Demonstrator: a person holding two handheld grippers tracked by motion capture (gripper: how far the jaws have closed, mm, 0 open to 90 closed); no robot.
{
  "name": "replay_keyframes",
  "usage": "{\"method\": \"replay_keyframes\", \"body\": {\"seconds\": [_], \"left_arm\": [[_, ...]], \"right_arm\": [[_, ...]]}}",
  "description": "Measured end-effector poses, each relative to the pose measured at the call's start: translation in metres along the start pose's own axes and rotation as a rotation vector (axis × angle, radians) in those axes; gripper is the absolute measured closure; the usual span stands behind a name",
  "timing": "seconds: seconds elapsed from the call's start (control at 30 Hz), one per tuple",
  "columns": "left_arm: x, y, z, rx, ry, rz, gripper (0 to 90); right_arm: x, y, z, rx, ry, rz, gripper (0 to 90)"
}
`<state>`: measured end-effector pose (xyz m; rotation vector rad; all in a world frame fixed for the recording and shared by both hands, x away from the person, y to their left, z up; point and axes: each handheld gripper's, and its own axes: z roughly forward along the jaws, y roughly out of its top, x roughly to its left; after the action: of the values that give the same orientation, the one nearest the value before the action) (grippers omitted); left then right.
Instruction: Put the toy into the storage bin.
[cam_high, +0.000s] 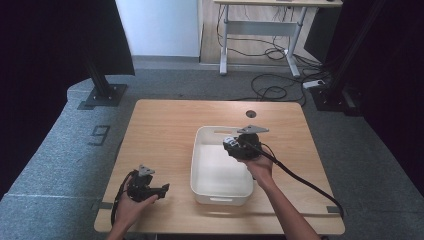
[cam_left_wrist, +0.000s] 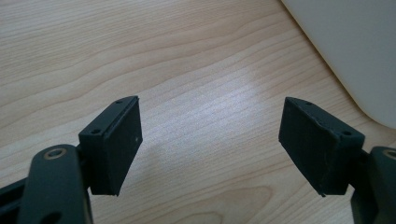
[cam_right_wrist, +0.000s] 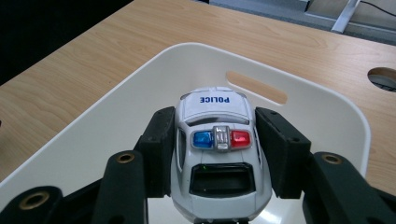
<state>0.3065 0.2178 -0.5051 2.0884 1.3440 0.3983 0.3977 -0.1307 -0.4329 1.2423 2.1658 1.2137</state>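
At the lower left of the high view, the left gripper (cam_high: 162, 190) rests low over the wooden table (cam_high: 160, 130), held in a hand that enters from the bottom edge. In the left gripper view its jaws stand wide apart with nothing but bare wood grain between them, and a corner of the white bin (cam_left_wrist: 355, 51) curves through the upper right of that frame, just beside the right-hand jaw.

Toward the middle of the high view the white bin (cam_high: 215, 192) sits on the table, a slot handle cut in its near and far walls. A round cable hole (cam_high: 251, 113) lies in the tabletop just above it.

Right of centre, the right gripper (cam_high: 231, 145) hangs over the bin's upper right part, its cable trailing toward the lower right. In the right gripper view its jaws clamp the sides of a toy police car (cam_right_wrist: 218, 149), which sits centred between the pads (cam_right_wrist: 161, 149), above the bin's floor.
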Motion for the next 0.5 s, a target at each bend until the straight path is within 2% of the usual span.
{"method": "replay_keyframes", "body": {"seconds": [0.5], "left_arm": [[0.0001, 0.0002, 0.0006, 0.002, 0.0, 0.001, 22.3]], "right_arm": [[0.0017, -0.0014, 0.0099, 0.025, 0.014, 0.01, 50.0]]}}
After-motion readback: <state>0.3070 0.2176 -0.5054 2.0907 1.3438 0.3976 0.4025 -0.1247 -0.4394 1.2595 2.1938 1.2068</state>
